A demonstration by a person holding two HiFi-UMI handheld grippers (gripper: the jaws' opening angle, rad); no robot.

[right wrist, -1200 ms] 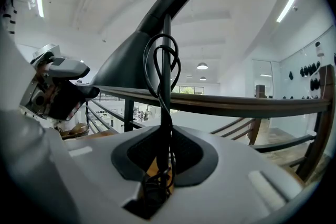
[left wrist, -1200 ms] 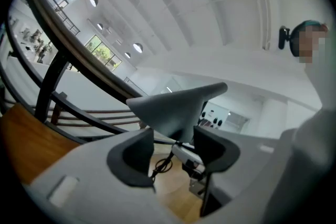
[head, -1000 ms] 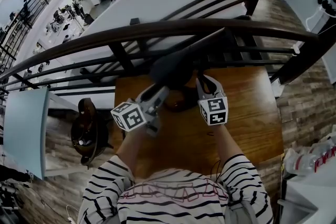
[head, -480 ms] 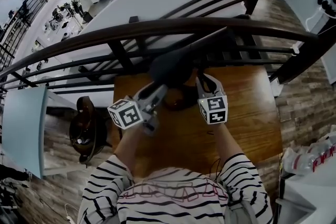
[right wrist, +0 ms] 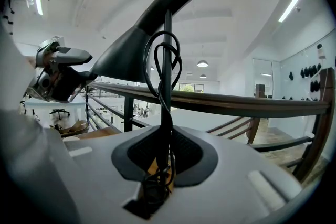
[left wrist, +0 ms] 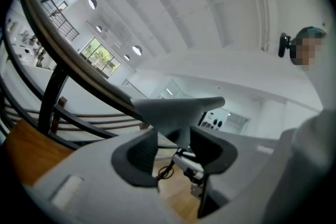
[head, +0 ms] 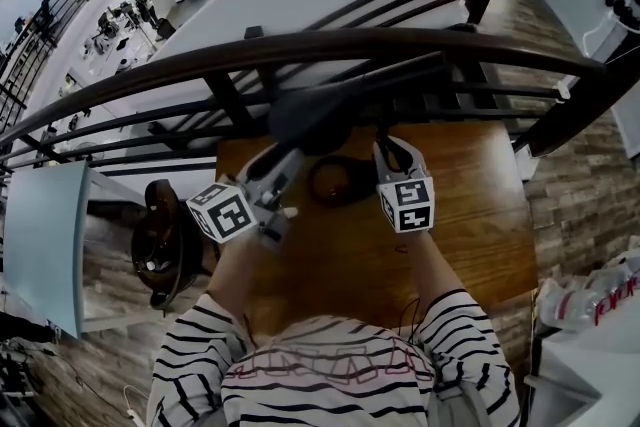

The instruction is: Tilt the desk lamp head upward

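Desk lamp head (head: 310, 113) looks like light, rigid, probably slippy plastic, and the left gripper (left wrist: 173, 147) pinches its near edge. Right gripper (right wrist: 165, 157) is clamped tight on the thin stem (right wrist: 167, 86).

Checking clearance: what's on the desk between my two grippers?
The lamp's dark round base lies there, between the left gripper and the right gripper, seen in the head view.
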